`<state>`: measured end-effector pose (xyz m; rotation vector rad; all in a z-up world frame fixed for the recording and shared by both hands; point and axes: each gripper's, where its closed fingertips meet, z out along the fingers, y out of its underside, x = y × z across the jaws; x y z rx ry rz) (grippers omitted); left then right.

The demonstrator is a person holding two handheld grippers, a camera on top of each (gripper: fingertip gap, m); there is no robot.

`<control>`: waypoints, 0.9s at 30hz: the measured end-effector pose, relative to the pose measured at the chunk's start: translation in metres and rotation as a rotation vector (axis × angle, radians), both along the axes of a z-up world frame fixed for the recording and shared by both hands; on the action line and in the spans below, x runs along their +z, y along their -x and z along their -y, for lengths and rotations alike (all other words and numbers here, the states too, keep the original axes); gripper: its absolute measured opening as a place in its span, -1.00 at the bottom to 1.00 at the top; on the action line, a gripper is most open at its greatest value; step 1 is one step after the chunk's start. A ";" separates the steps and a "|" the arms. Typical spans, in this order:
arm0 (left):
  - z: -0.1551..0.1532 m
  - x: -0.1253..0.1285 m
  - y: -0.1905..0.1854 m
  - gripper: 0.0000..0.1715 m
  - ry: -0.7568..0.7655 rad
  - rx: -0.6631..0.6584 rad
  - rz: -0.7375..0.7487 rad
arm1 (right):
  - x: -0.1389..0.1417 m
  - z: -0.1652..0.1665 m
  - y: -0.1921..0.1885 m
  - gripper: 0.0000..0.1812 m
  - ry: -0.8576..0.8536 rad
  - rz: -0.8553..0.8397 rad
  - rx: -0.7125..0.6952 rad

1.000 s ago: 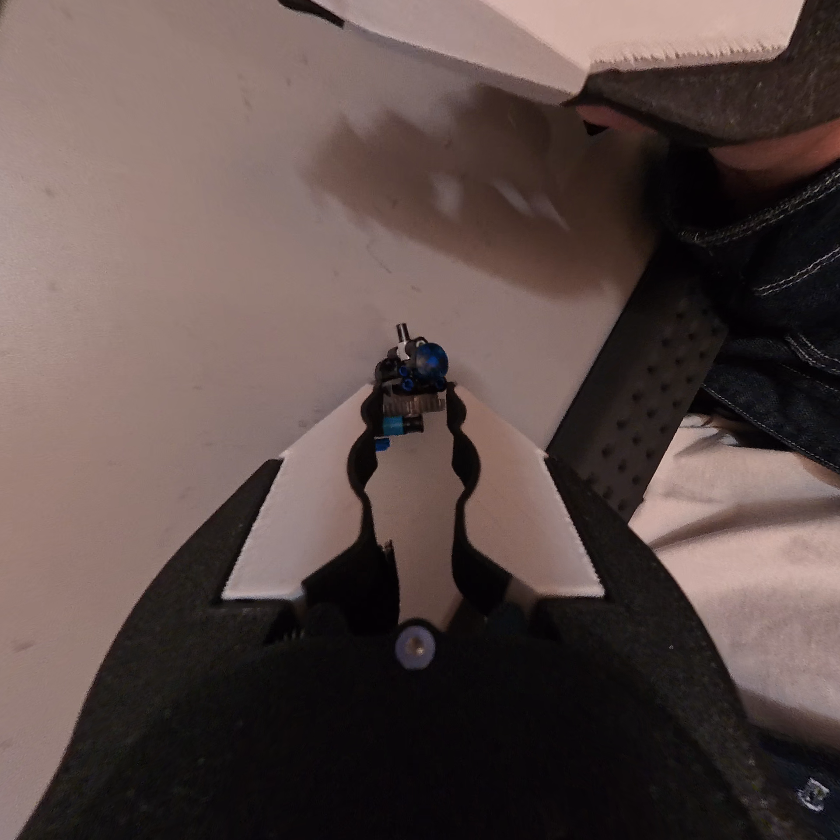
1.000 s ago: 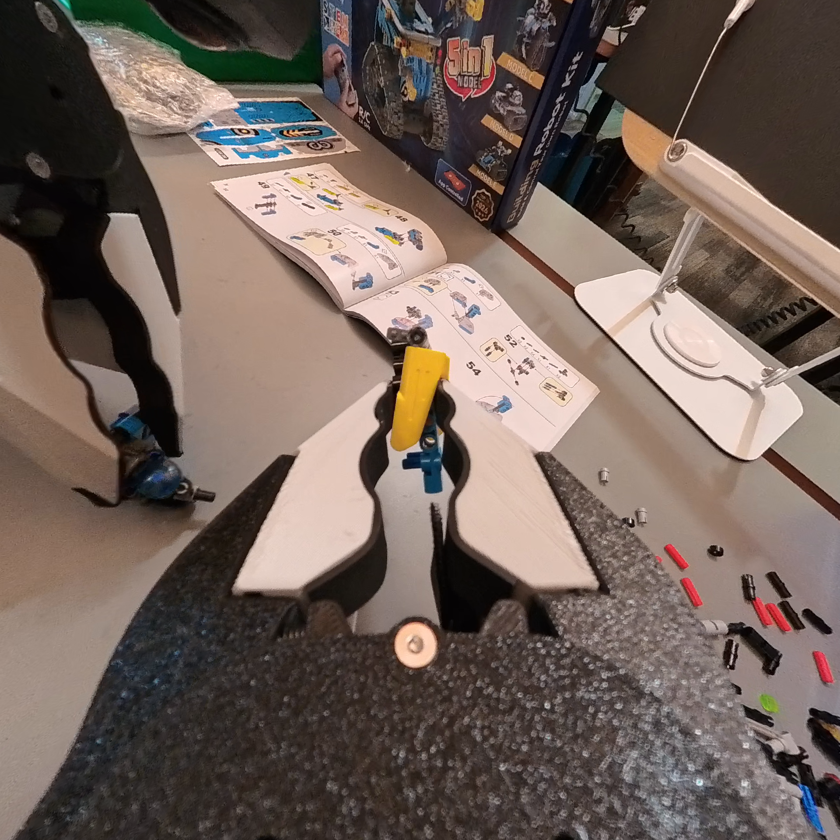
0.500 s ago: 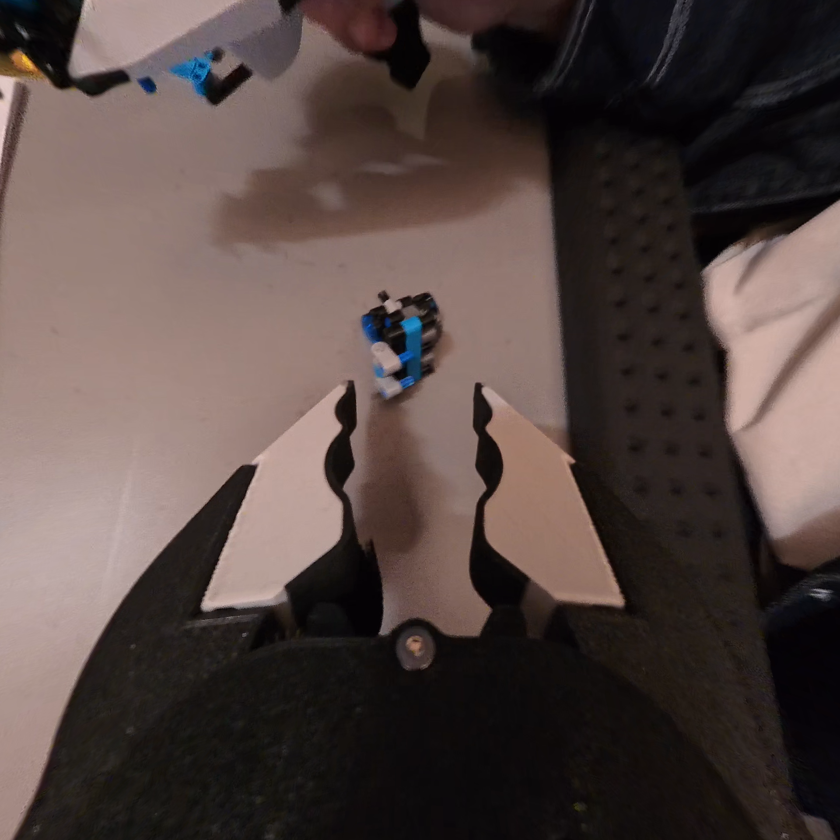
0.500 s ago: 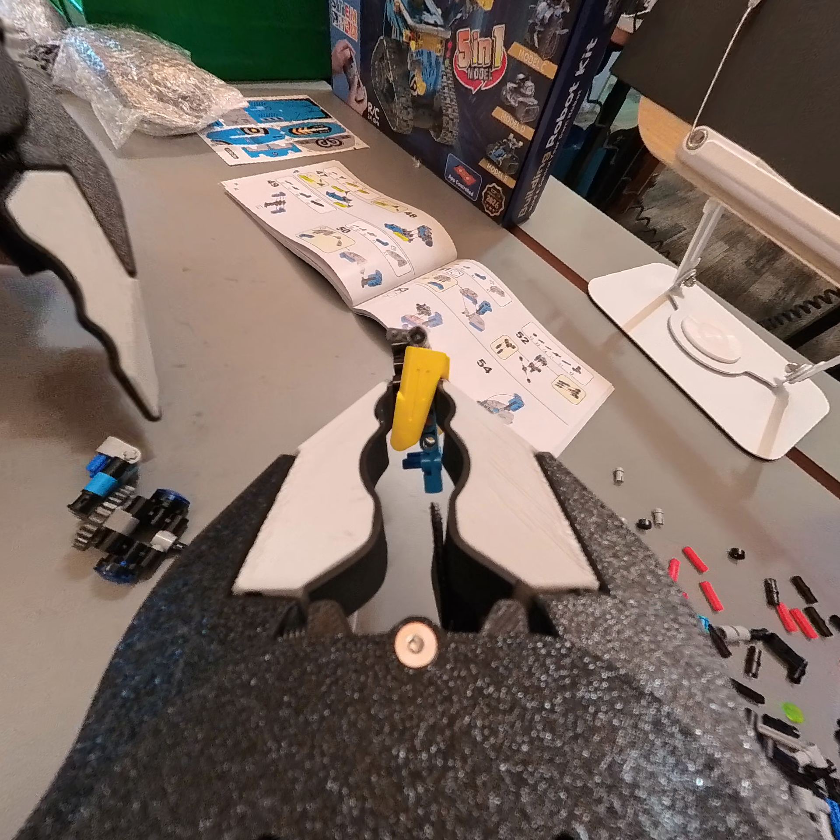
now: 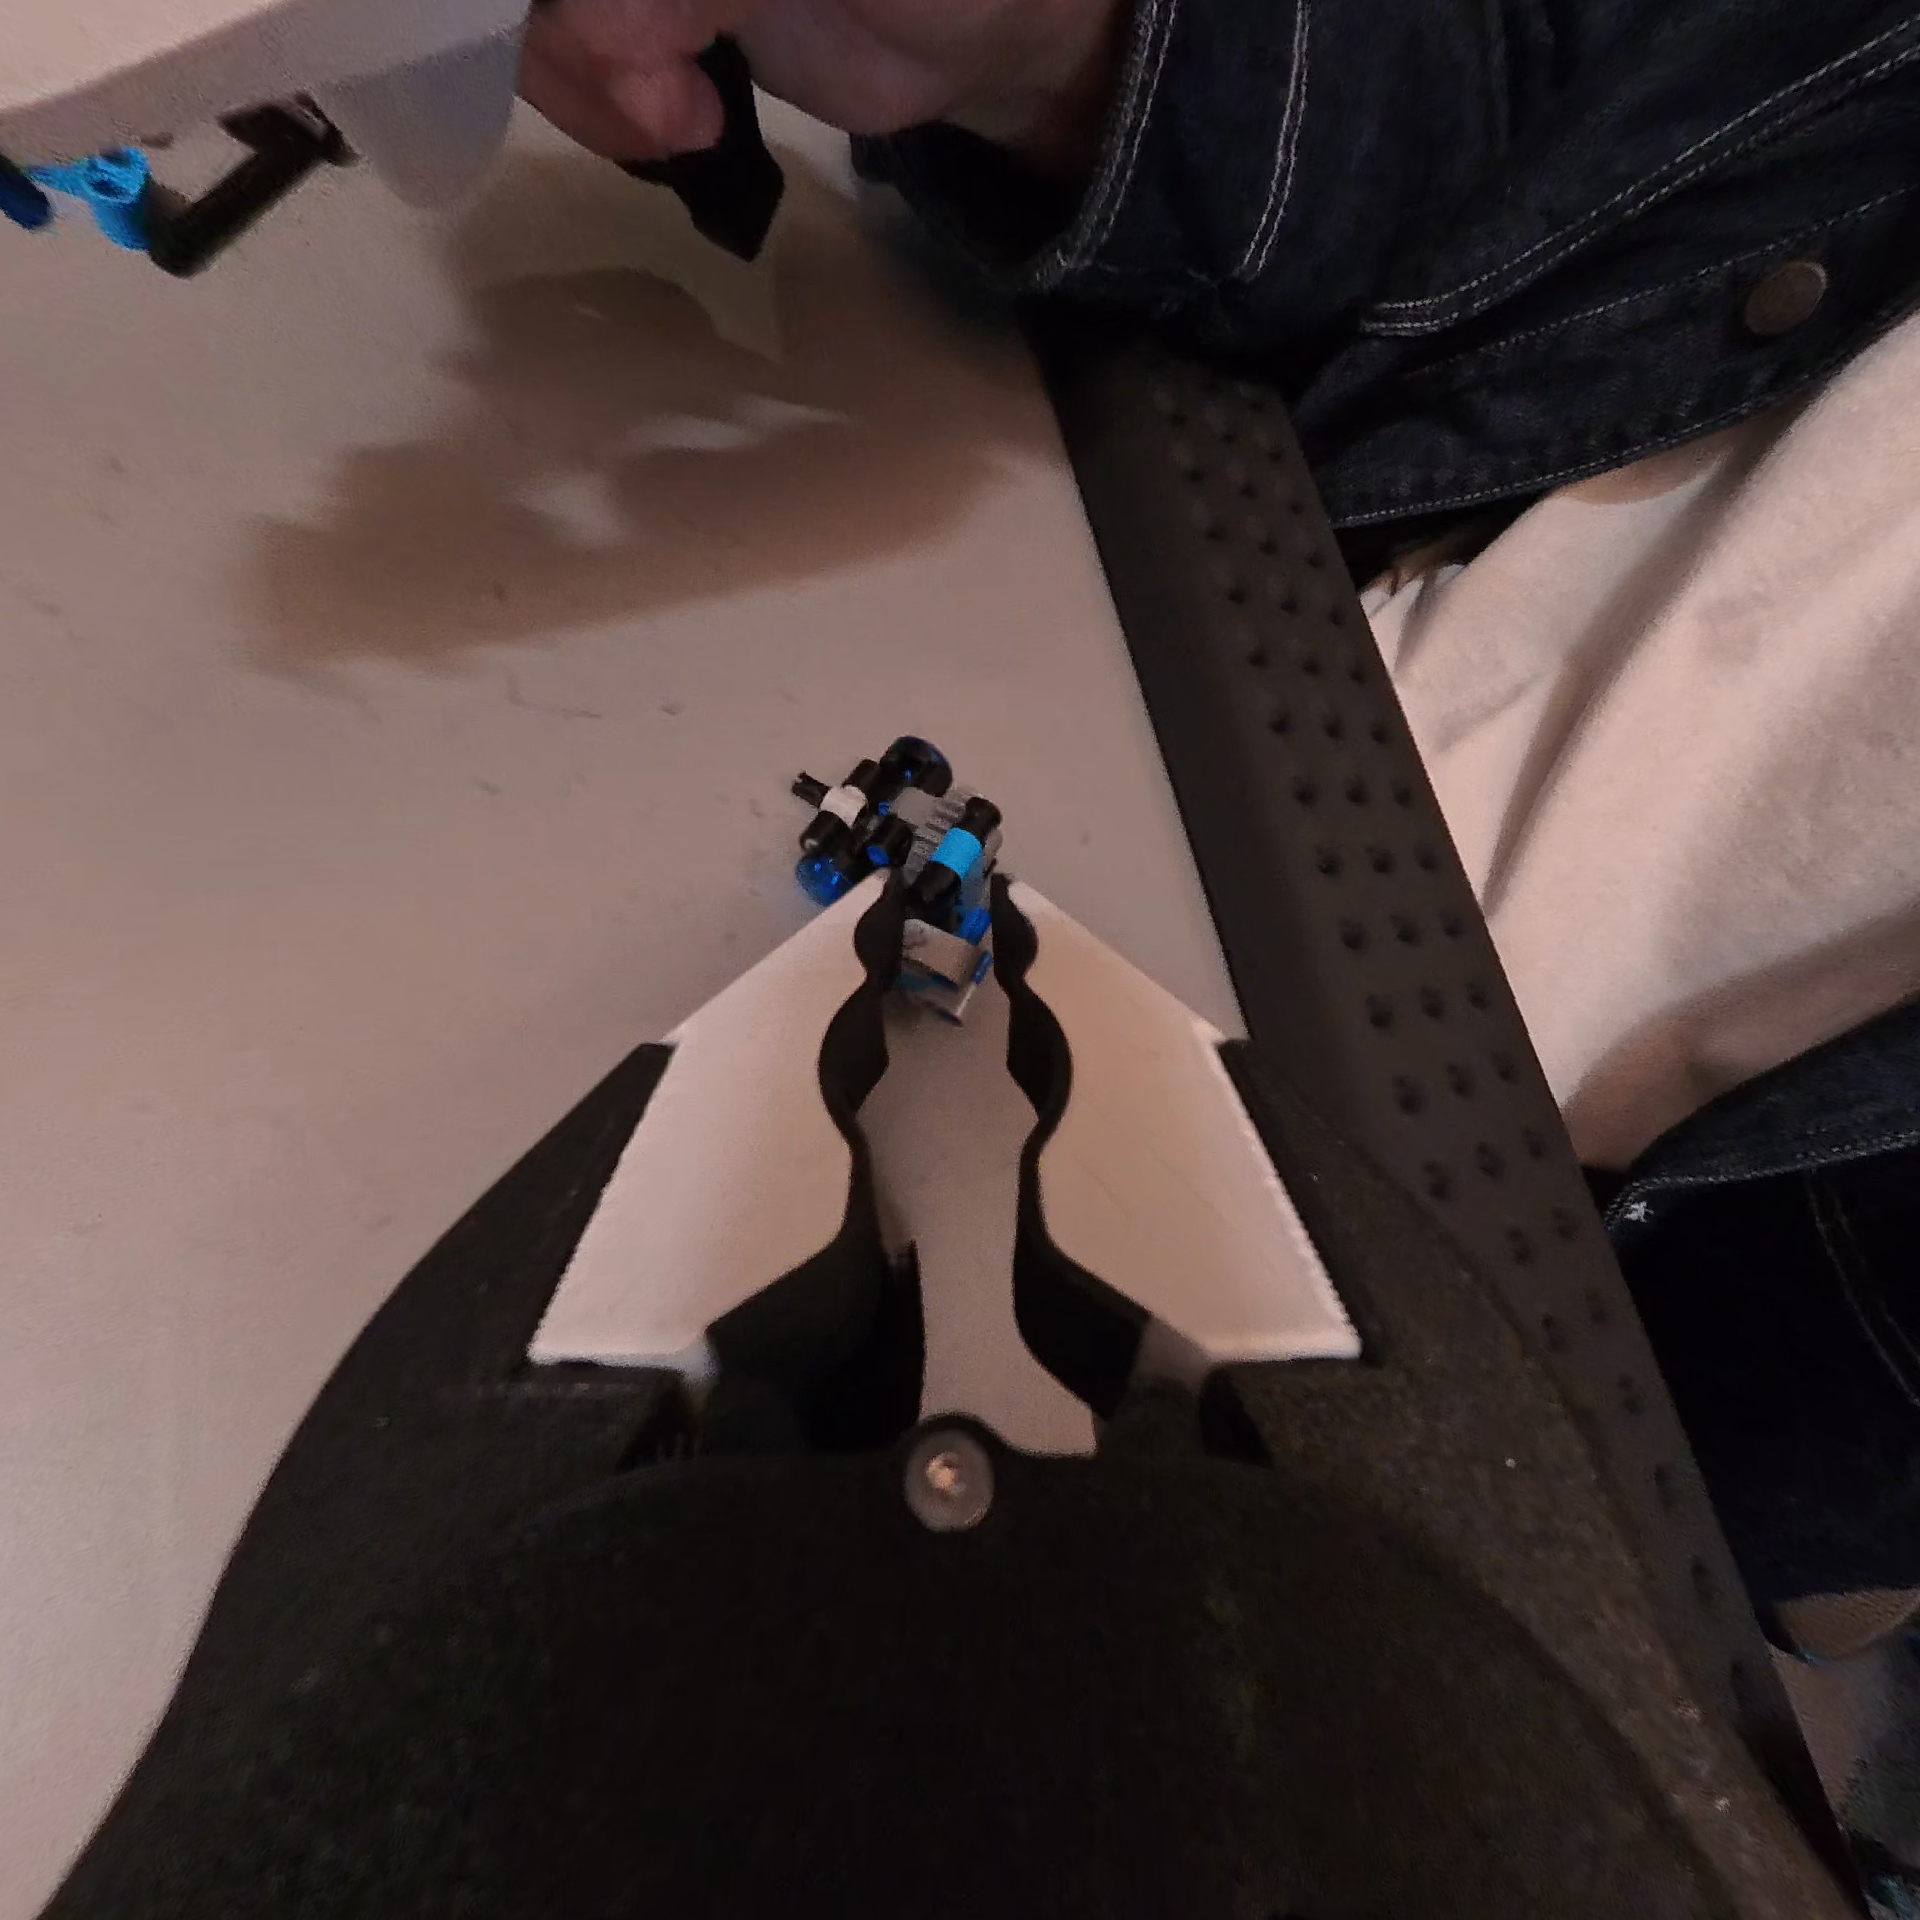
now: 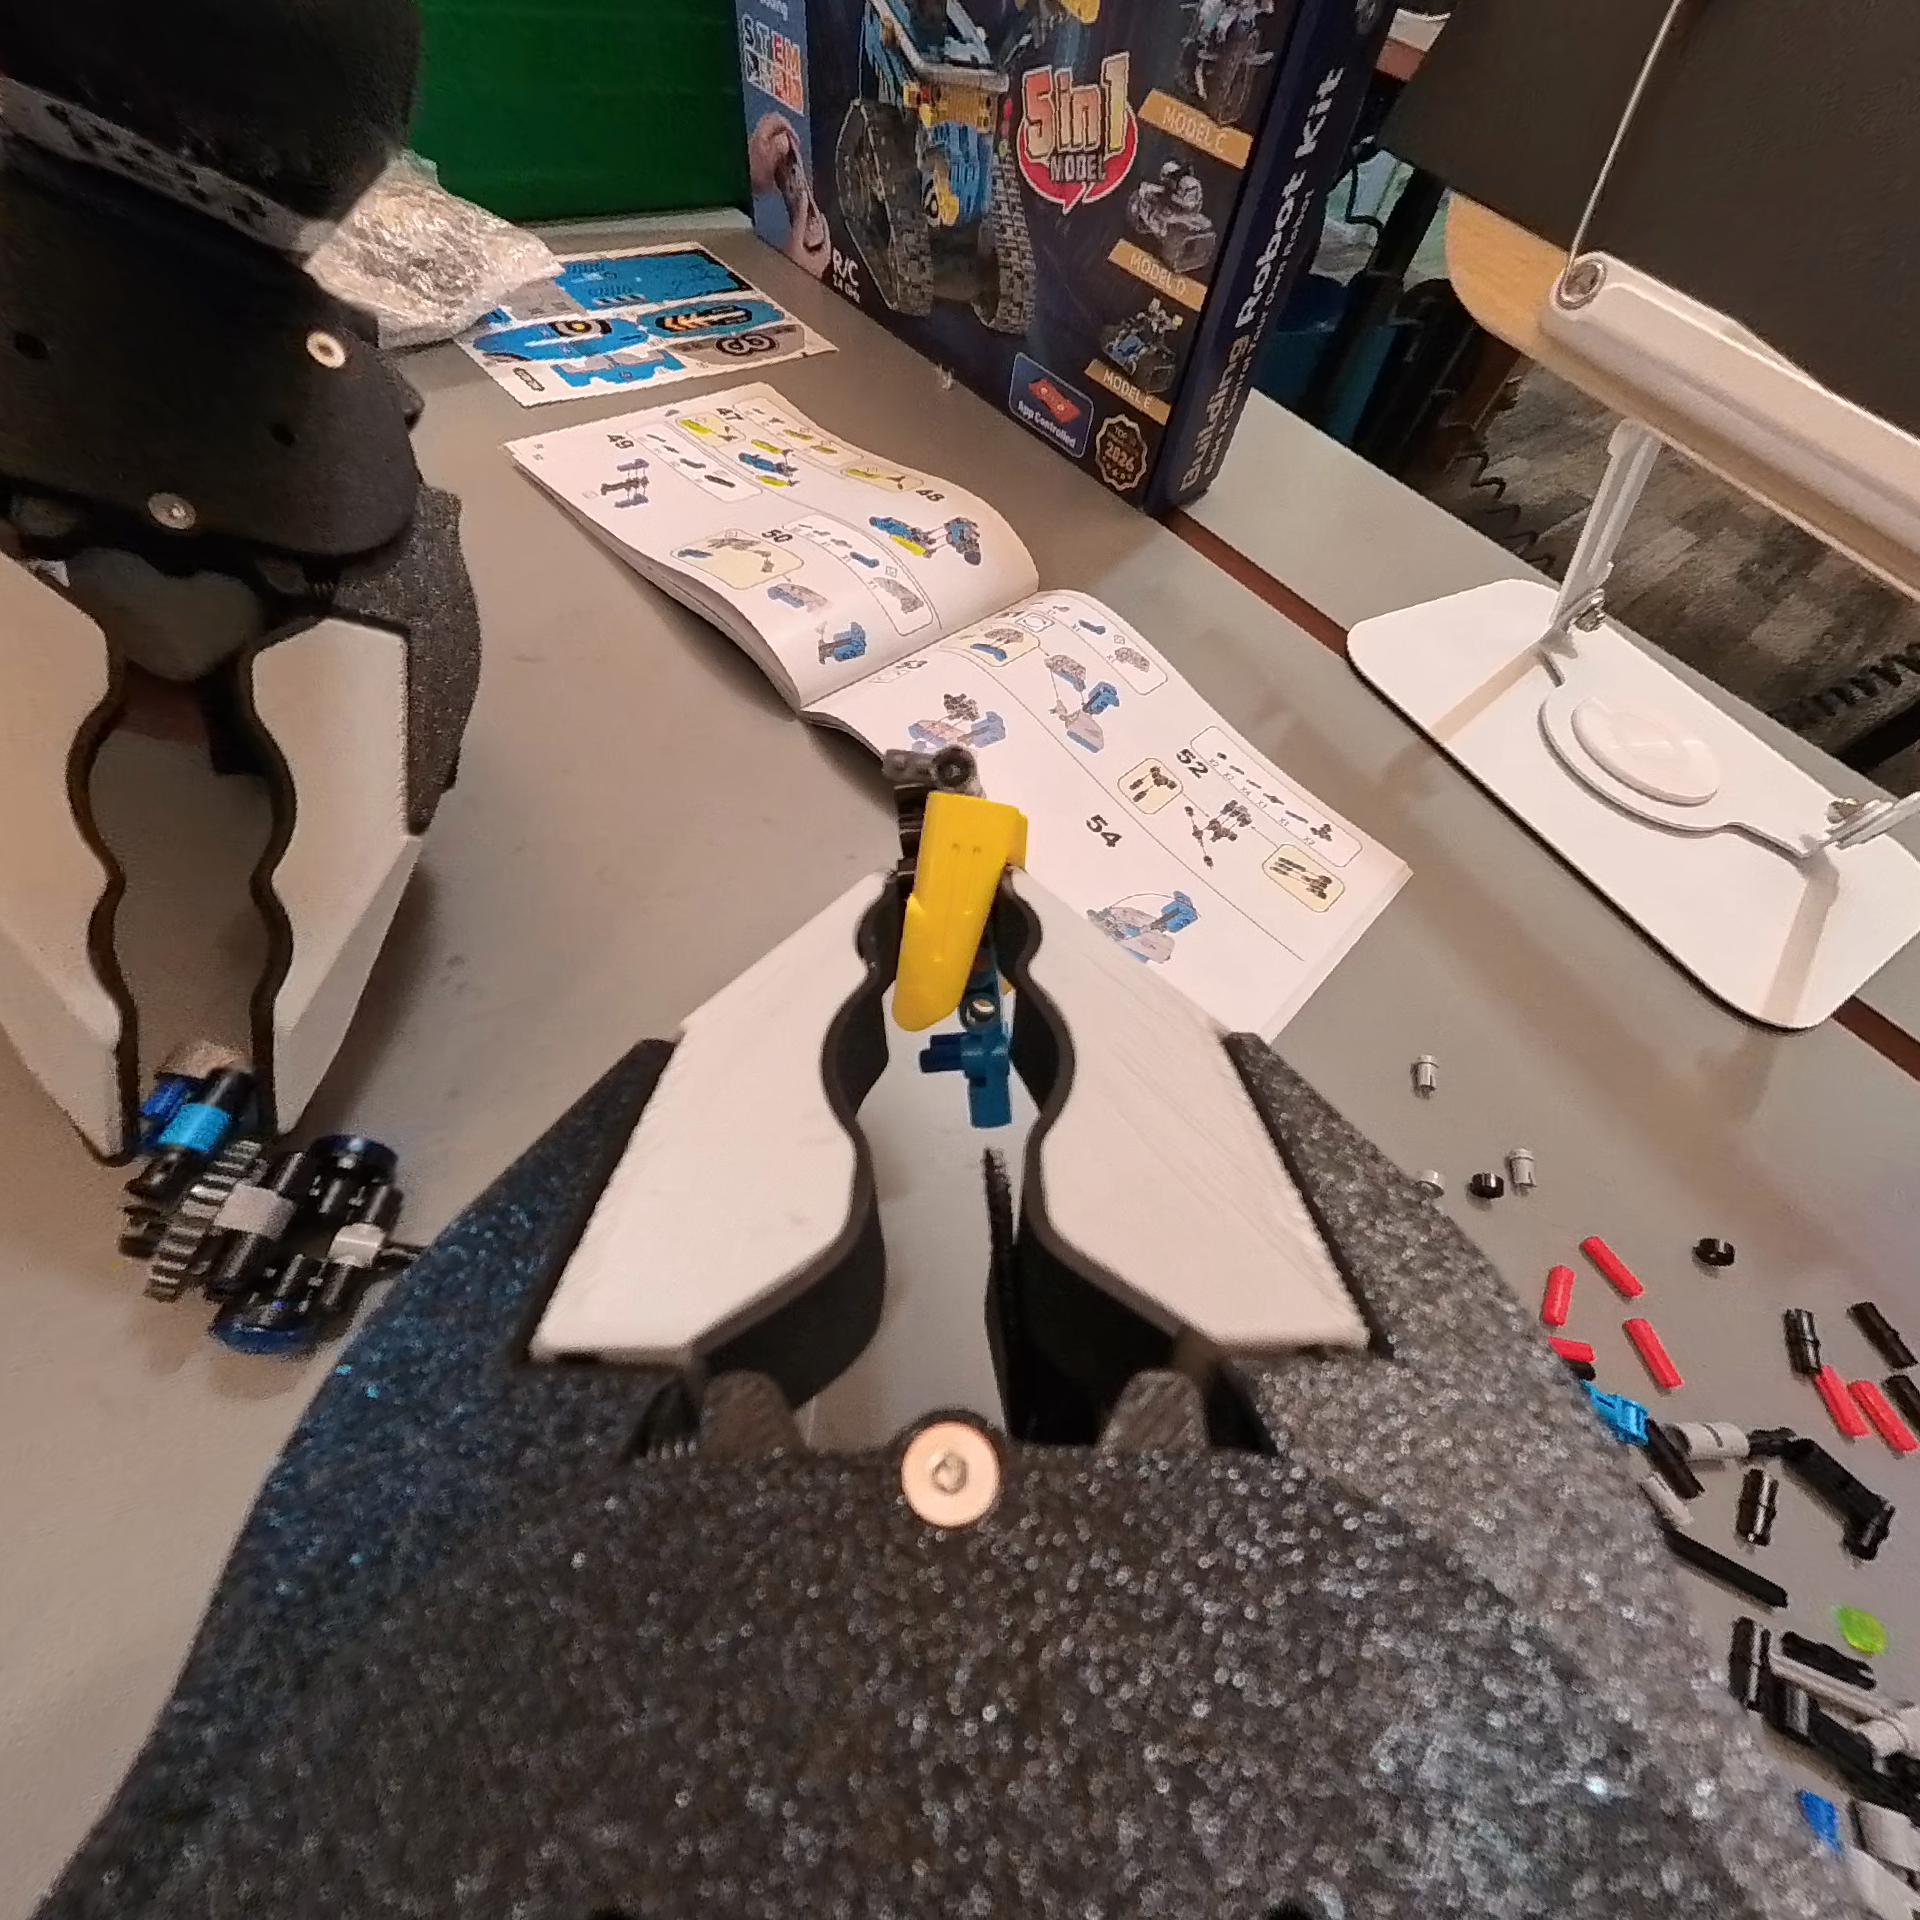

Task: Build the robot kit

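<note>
A small black, grey and blue gear assembly (image 5: 899,831) lies on the beige table near its front edge; it also shows in the right wrist view (image 6: 260,1236). My left gripper (image 5: 935,899) points down at it and is shut on its end with the light-blue band, seen from the side in the right wrist view (image 6: 197,1122). My right gripper (image 6: 945,894) is shut on a yellow panel piece (image 6: 951,904) with blue and grey parts attached, held above the table. Its white finger (image 5: 260,62) and the blue part (image 5: 94,197) show at the top left of the left wrist view.
An open instruction booklet (image 6: 935,644), a sticker sheet (image 6: 644,332), a plastic bag (image 6: 436,249) and a kit box (image 6: 1039,208) lie beyond. A white stand base (image 6: 1662,810) sits right. Loose red and black pieces (image 6: 1766,1403) lie at lower right. A denim sleeve (image 5: 1455,208) is by the table edge (image 5: 1299,727). One gripper's finger ends stand about 15 cm off the other's. Measured from the fingertips, the white stand base (image 6: 1662,810) is 30 cm or so from the right gripper and 45 cm from the left.
The left gripper set the assembly on the table and opened, then came down and closed on its banded end. The right gripper kept its yellow piece and barely moved.
</note>
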<state>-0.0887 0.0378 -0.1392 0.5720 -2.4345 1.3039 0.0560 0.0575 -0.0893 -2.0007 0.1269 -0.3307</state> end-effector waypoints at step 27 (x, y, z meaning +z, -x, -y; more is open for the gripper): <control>-0.068 0.052 -0.110 -0.81 -0.277 0.850 0.854 | -0.025 -0.010 0.021 -0.82 -0.018 -0.553 -0.046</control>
